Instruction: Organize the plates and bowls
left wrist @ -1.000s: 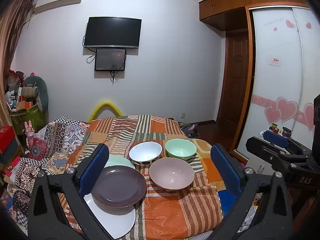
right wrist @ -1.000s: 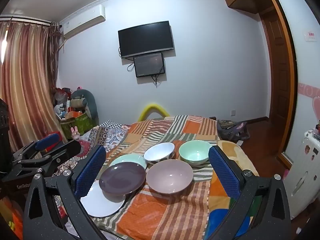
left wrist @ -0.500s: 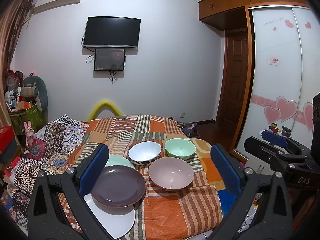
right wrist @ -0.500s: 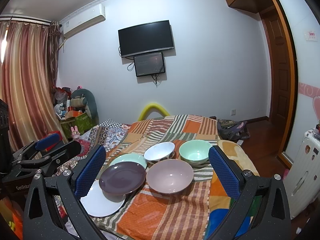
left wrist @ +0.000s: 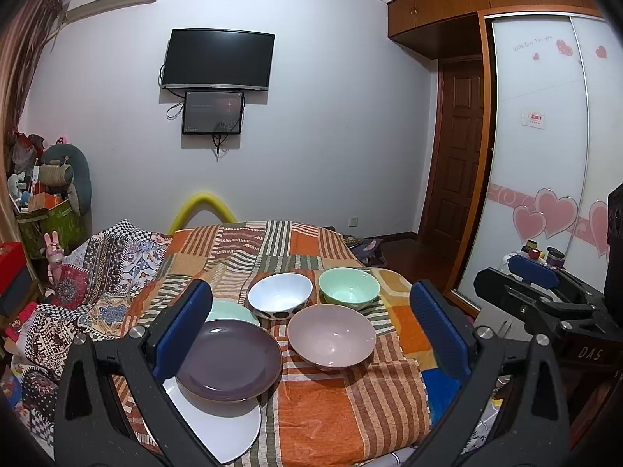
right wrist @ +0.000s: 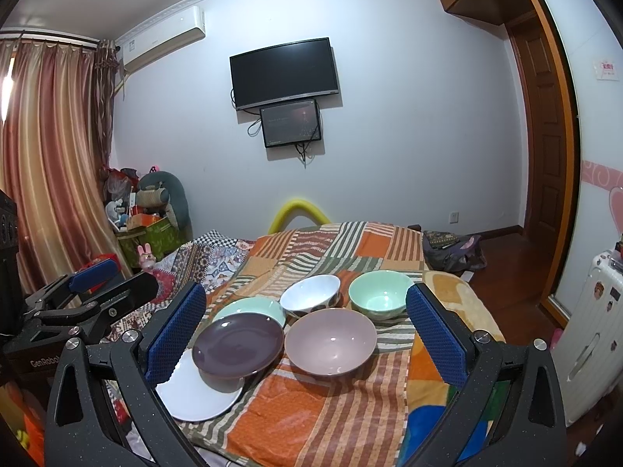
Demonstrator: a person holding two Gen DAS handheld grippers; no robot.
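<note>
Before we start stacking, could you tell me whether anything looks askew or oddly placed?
Yes: the purple plate sits tilted, propped over the white plate and overlapping the green plate. The three bowls stand upright and apart.

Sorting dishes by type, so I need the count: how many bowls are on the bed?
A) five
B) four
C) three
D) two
C: a white bowl, a green bowl and a pink bowl; the other three dishes are plates.
</note>
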